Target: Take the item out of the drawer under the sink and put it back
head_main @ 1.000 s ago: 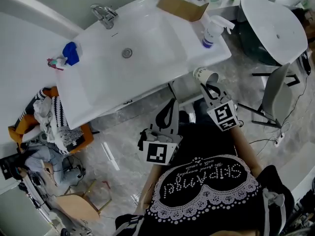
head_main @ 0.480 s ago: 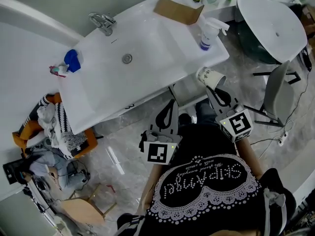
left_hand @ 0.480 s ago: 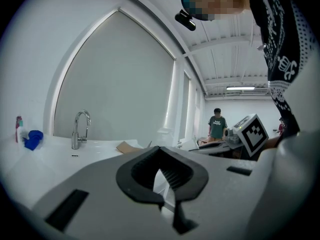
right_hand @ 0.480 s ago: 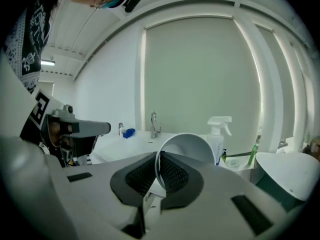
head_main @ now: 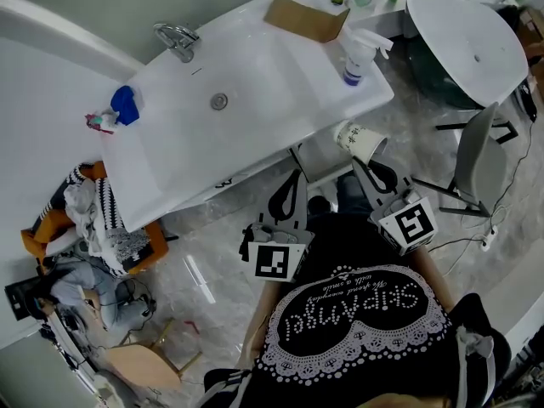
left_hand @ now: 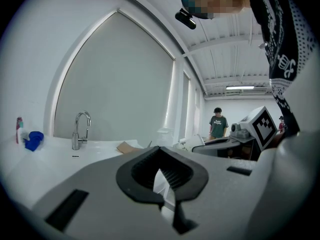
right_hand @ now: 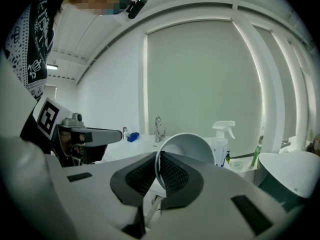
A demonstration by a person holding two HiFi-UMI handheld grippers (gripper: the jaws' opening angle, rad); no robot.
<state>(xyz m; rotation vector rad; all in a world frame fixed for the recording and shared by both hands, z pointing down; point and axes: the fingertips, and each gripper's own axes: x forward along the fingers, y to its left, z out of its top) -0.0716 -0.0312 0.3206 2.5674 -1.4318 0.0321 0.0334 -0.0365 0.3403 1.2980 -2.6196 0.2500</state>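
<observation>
Two things on sink (head_main: pixel 255 70) beyond paper cup (head_main: pixel 359 140): spray bottle (head_main: pixel 356 56), cardboard (head_main: pixel 308 18).

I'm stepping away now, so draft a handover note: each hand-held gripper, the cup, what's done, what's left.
Right hand-held gripper: shut on the rim of the paper cup, holding it up in front of the sink counter.
Left hand-held gripper: shut, empty, to its left.
Done: cup is out of the drawer, which looks open under the counter.
Left: put the cup back in the drawer.
</observation>
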